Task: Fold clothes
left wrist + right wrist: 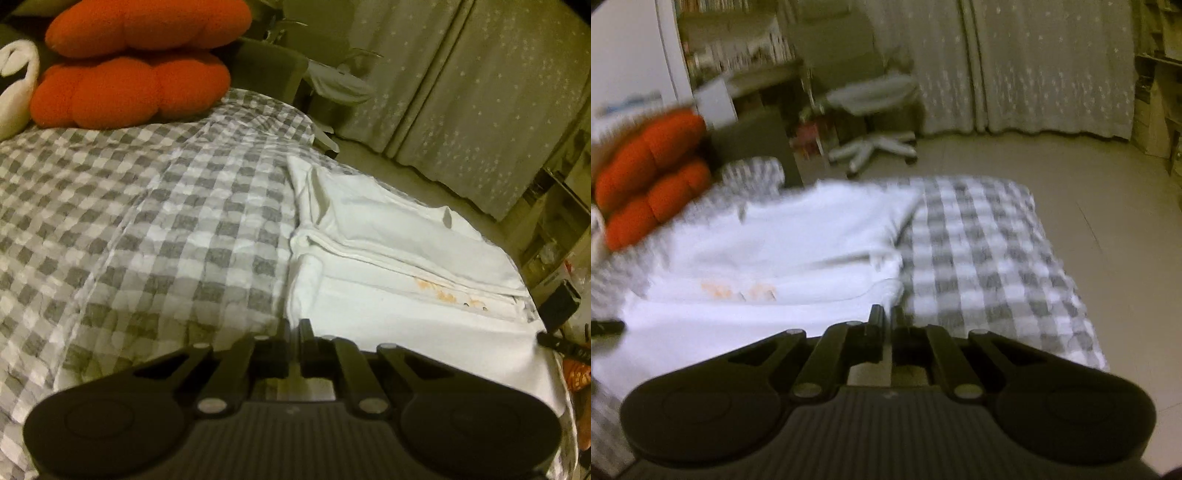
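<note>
**A:** Where was the garment when you looked?

**B:** The white garment (388,258) lay on the checked bed cover (147,221), already doubled over itself in layers, with an orange print showing at the fold. In your left view it sat from 12 to 3 o'clock of the left gripper (294,328); in your right view, from 9 to 12 o'clock of the right gripper (885,314).

**A:** What could have gone wrong?

**B:** Your right view was smeared by motion. At that pace the near edge could have dragged and the stacked layers slid apart, I judged.

**A:** And the grippers?

**B:** Both were clenched to a sliver, each at a near corner of the cloth. Whether either pinched fabric, I could not tell.
</note>
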{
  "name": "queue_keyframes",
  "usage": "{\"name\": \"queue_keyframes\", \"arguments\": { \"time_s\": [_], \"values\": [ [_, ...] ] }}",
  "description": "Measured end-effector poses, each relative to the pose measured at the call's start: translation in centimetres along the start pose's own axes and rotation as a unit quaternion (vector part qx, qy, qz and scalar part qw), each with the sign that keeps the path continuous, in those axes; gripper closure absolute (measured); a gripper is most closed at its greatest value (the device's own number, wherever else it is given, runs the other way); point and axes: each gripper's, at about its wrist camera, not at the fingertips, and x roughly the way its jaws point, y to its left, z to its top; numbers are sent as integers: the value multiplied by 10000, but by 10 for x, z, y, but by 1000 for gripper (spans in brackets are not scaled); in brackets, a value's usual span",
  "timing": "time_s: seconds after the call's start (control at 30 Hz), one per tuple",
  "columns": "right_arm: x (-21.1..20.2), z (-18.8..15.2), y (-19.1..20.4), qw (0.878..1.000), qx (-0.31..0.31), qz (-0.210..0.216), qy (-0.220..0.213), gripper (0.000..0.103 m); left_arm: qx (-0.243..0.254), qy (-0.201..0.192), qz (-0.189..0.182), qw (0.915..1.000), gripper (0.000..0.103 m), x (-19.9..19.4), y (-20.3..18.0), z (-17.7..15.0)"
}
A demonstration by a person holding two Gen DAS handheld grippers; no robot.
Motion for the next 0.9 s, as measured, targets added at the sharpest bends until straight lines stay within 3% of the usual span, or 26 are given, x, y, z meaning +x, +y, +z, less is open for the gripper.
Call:
{"name": "queue_keyframes", "arguments": {
  "time_s": [0.07,0.13,0.2,0.27,0.3,0.37,0.77,0.83,0.9],
  "values": [
    [-4,-2,-1,10000,54,38,12,97,-121,9,-135,9998,97,-1,4,1],
    [-7,-3,-1,9999,107,76,24,86,-197,34,-128,9997,92,-2,7,1],
    [-11,-5,-2,9998,161,115,36,84,-181,-14,-85,9998,79,-8,8,0],
    [-14,-7,-3,9996,215,153,48,78,-156,-63,-156,9997,76,-17,9,-2],
    [-16,-8,-3,9995,242,172,54,70,-161,-69,-189,9997,73,-19,10,-4],
    [-20,-10,-4,9993,295,210,66,67,-174,-47,-230,9996,71,-23,11,-10],
    [-47,-39,1,9987,423,231,140,68,-308,21,-416,9987,73,-32,19,-35],
    [-48,-40,2,9988,410,222,133,98,-215,51,-380,9990,86,-29,17,-37],
    [-47,-41,2,9988,446,160,136,97,-140,52,-369,9992,92,-27,15,-39]
  ]
}}
